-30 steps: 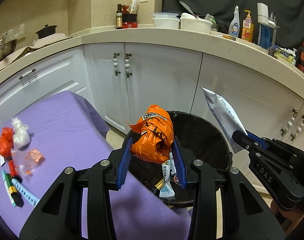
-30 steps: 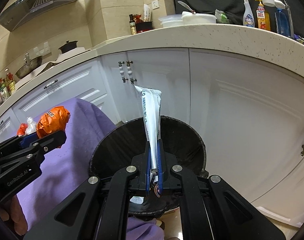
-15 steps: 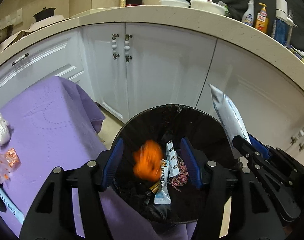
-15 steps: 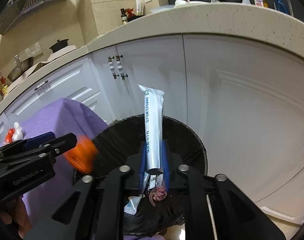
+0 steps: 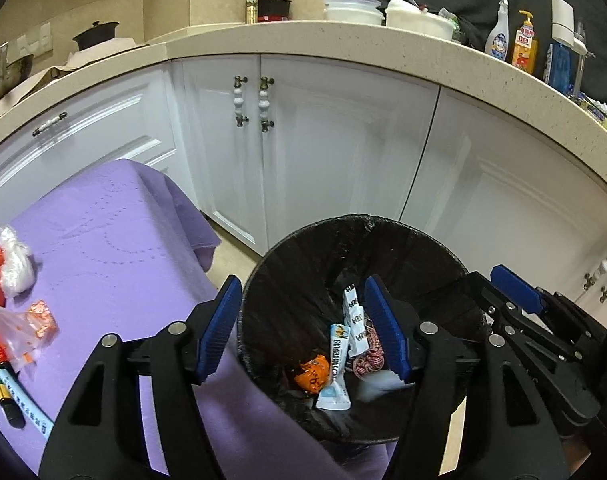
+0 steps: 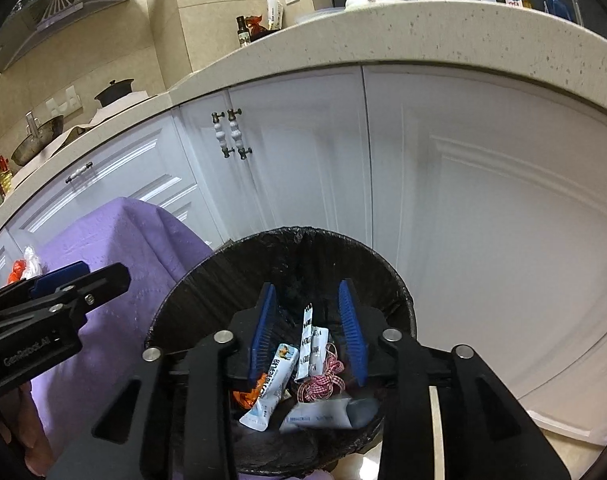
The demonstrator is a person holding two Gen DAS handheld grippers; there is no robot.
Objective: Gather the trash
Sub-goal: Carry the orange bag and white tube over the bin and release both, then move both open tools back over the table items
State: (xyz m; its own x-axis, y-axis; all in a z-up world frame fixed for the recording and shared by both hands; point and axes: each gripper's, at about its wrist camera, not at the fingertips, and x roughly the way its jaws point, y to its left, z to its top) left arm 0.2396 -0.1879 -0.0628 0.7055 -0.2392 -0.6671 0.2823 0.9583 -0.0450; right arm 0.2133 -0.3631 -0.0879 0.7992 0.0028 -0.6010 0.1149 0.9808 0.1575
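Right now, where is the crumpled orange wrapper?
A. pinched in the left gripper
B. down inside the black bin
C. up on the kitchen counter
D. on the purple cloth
B: the orange wrapper lies at the bottom of the black bin, among other packets, and the left gripper above it holds nothing.

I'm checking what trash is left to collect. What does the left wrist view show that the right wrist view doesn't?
Only the left wrist view shows the clear plastic wrapper and the green-and-black marker pen on the purple tablecloth. Only the right wrist view shows the flat white pouch lying in the bin's bottom, and the steel range hood. Both show the black-lined round trash bin, the orange wrapper inside, and both open grippers: left gripper, right gripper.
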